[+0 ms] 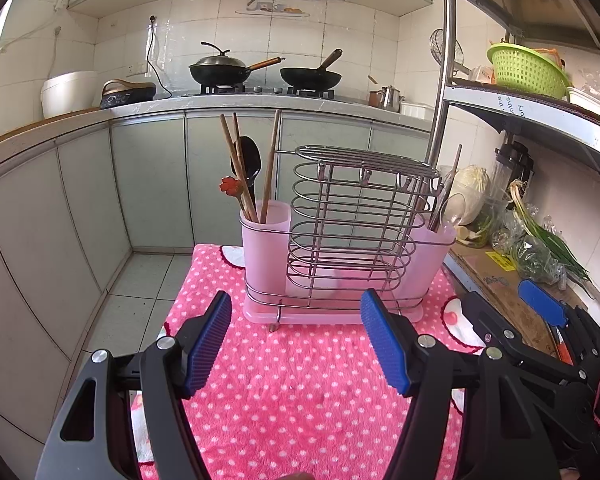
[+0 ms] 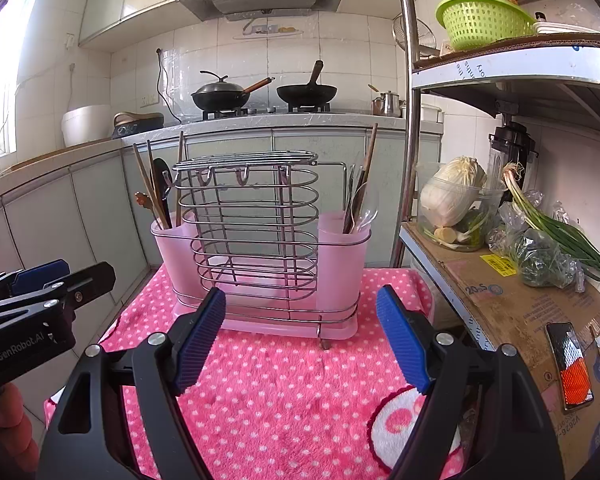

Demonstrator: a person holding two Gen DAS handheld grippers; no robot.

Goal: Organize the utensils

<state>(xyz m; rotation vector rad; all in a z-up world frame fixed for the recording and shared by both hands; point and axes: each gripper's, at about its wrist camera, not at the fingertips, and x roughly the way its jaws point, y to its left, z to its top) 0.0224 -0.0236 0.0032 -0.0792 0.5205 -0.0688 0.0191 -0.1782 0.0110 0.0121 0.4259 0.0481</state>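
Observation:
A pink utensil holder with a wire rack [image 1: 356, 216] [image 2: 256, 220] stands on the pink polka-dot cloth [image 1: 300, 380] [image 2: 292, 392]. Its left cup [image 1: 265, 232] [image 2: 172, 248] holds wooden chopsticks [image 1: 236, 160] [image 2: 148, 184], a black spoon [image 1: 245, 164] and a flower-topped utensil [image 1: 231, 185]. Its right cup [image 1: 432, 252] [image 2: 342, 248] holds chopsticks and a clear spoon [image 1: 452, 208] [image 2: 366, 204]. My left gripper [image 1: 296, 312] is open and empty, just short of the holder. My right gripper [image 2: 300, 304] is open and empty, also in front of it.
A metal shelf [image 2: 500, 304] at the right carries cardboard, cabbage [image 2: 456, 192], green onions [image 2: 556, 232], a phone [image 2: 570, 364] and a green basket [image 2: 484, 20]. Behind are cabinets and a stove with two woks [image 2: 220, 96]. Tiled floor [image 1: 140, 292] lies left of the cloth.

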